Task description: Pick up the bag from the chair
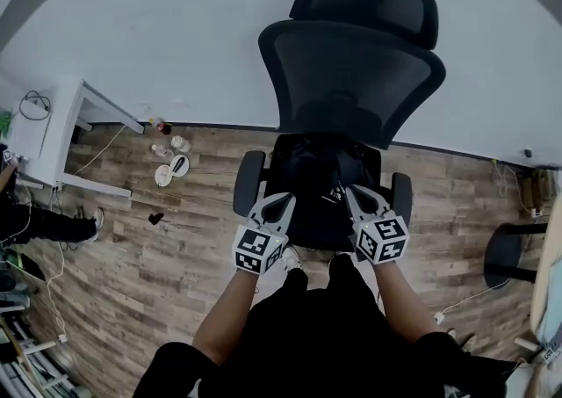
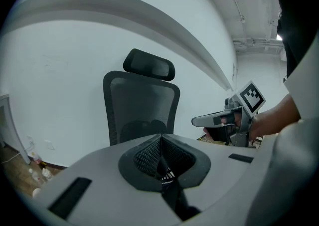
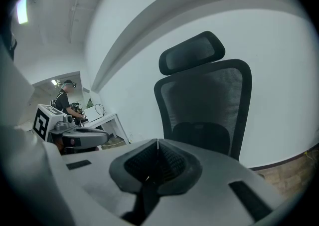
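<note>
on chair, bag print unreadable.

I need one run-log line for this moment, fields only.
left gripper: shut, empty | right gripper: shut, empty | black bag: on office chair seat, not gripped

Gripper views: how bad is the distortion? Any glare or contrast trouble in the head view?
Left gripper view: heavy fisheye, black vignette, wall band bowed, jaws soft, chair sharp. Right gripper view: same, plus ceiling light blown out top left. Head view: even light, black bag barely separates from the chair.
</note>
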### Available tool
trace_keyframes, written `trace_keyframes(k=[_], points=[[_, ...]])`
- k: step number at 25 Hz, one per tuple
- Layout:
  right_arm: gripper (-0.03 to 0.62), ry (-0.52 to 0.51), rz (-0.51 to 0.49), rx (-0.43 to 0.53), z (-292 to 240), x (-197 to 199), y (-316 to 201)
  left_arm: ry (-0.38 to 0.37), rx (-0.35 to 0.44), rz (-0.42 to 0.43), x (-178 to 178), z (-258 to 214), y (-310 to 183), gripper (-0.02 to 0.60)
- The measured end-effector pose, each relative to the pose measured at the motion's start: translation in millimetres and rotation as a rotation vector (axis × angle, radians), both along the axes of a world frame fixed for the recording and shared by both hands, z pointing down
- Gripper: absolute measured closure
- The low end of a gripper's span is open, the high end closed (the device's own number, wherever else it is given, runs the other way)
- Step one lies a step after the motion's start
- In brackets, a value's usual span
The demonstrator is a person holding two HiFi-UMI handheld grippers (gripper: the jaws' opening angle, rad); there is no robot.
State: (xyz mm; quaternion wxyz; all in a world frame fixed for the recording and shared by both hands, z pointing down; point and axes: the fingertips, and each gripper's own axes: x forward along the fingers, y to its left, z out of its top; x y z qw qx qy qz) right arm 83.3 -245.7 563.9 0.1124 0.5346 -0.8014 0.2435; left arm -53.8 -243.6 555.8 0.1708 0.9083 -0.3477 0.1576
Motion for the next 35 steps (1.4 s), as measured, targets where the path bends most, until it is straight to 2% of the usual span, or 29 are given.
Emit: trace_keyframes(k=[3,8,10,12,13,14,15,18,20,22,26,30,31,33,35], points=[[0.572,0.012,-0.023,-0.017,12,6,-18,-0.041,-0.018,-0.016,3,16,-16,0.56],[0.572,0.078,-0.076,-0.045,37,14,-55,-0.101,-0.042,-0.129,-3,45,-57,0.56],[0.571,0.095,-0.09,-0.062,49,17,-66,-0.106,-0.058,-0.149,-1,55,-69,0.56],[0.559,0.11,-0.118,-0.079,61,15,-78,-0.107,-0.104,-0.159,1,72,-82,0.558],[0.529,0.11,-0.138,-0.093,68,13,-84,-0.111,-0.14,-0.161,1,84,-89,0.554],[0.474,0.106,-0.158,-0.111,76,10,-90,-0.115,-0.178,-0.161,2,98,-96,0.494],[0.415,0.101,-0.176,-0.134,85,7,-96,-0.114,-0.216,-0.158,4,110,-102,0.409],[0.283,0.101,-0.192,-0.216,117,7,-106,-0.108,-0.322,-0.132,16,142,-112,0.272],[0.252,0.1,-0.168,-0.279,141,12,-114,-0.133,-0.38,-0.101,27,163,-119,0.224],[0.237,0.12,-0.144,-0.345,168,20,-119,-0.169,-0.428,-0.073,35,185,-124,0.204],[0.212,0.185,-0.194,-0.475,216,23,-120,-0.213,-0.508,-0.035,43,222,-135,0.202],[0.214,0.253,-0.301,-0.516,234,18,-119,-0.246,-0.522,0.003,53,242,-135,0.215],[0.216,0.261,-0.305,-0.517,236,19,-120,-0.262,-0.509,0.002,54,244,-135,0.309],[0.365,0.281,-0.299,-0.51,236,22,-122,-0.28,-0.478,-0.014,55,243,-136,0.38],[0.448,0.313,-0.306,-0.494,234,25,-120,-0.273,-0.445,-0.034,56,236,-138,0.447]])
